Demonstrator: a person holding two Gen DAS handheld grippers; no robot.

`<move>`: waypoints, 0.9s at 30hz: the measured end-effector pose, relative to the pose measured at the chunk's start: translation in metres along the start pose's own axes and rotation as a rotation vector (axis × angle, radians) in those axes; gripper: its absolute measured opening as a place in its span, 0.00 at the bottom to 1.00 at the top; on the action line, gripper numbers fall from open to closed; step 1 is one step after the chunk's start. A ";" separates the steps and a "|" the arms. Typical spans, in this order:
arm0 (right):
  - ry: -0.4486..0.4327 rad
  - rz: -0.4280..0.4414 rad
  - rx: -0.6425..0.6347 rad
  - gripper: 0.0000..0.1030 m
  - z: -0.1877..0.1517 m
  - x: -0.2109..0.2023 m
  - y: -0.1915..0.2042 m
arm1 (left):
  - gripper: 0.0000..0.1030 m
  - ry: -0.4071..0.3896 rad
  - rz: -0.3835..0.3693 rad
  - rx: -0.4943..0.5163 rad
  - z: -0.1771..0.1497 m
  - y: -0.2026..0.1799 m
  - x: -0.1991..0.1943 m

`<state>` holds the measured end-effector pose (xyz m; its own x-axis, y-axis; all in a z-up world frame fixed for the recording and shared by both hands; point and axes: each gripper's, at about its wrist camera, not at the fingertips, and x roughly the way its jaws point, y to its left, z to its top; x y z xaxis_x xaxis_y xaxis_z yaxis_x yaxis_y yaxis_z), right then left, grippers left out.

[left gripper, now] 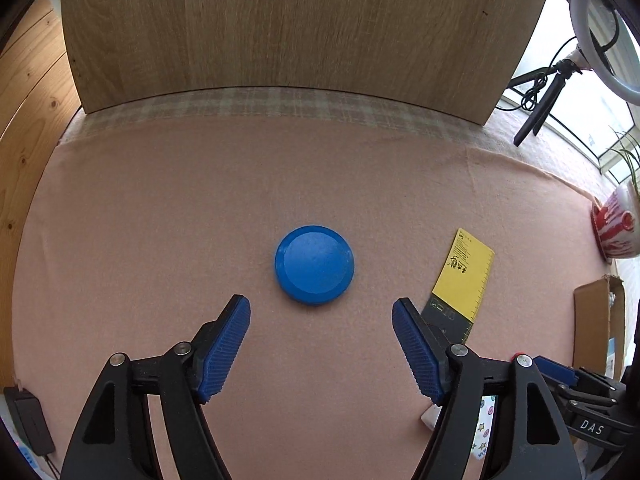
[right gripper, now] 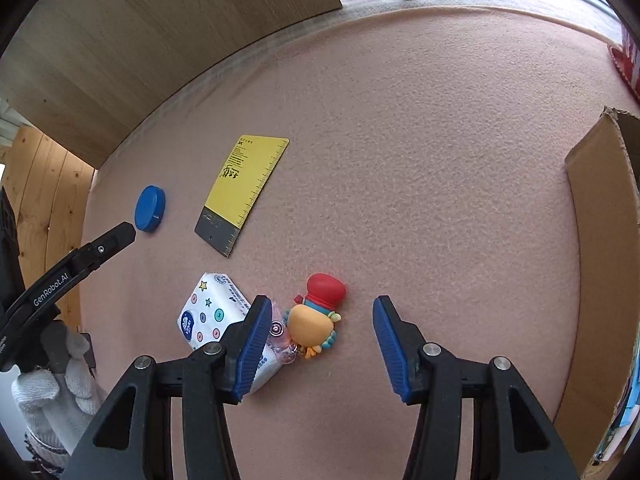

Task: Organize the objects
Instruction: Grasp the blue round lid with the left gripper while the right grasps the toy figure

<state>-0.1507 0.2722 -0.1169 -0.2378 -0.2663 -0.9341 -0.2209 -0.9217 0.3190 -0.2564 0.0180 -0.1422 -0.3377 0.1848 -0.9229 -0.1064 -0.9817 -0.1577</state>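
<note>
A round blue lid lies flat on the pink cloth, just beyond the tips of my left gripper, which is open and empty above it. The right wrist view shows the same lid at the left. My right gripper is open over a small toy figure with a red hat and an orange body. The toy lies between the fingers, nearer the left one, with no pad pressing on it. A patterned tissue pack lies partly under the left finger. A yellow ruler card lies between lid and toy.
A wooden board stands along the far side of the cloth. A cardboard box stands at the right edge. A red-and-white plant pot and a tripod stand at the far right. A gloved hand holds the left gripper.
</note>
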 end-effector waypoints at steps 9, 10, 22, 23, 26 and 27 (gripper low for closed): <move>0.012 -0.057 -0.029 0.47 0.007 0.015 0.013 | 0.74 0.009 0.023 0.001 0.014 -0.002 0.023; 0.012 -0.061 -0.032 0.47 0.007 0.016 0.014 | 0.74 0.013 0.023 0.002 0.015 -0.002 0.025; 0.007 -0.117 -0.130 0.28 0.000 0.022 0.030 | 0.74 0.016 0.034 0.004 0.019 -0.007 0.041; 0.003 -0.109 -0.127 0.27 0.000 0.021 0.029 | 0.73 0.015 0.033 0.004 0.019 -0.007 0.041; -0.003 -0.086 -0.113 0.27 -0.001 0.020 0.024 | 0.56 0.002 0.065 0.019 0.018 -0.009 0.039; -0.005 -0.082 -0.111 0.27 -0.002 0.019 0.022 | 0.52 -0.002 0.064 0.022 0.018 -0.008 0.039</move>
<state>-0.1581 0.2459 -0.1277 -0.2277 -0.1873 -0.9556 -0.1344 -0.9659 0.2213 -0.2855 0.0341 -0.1706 -0.3459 0.1215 -0.9304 -0.1054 -0.9903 -0.0902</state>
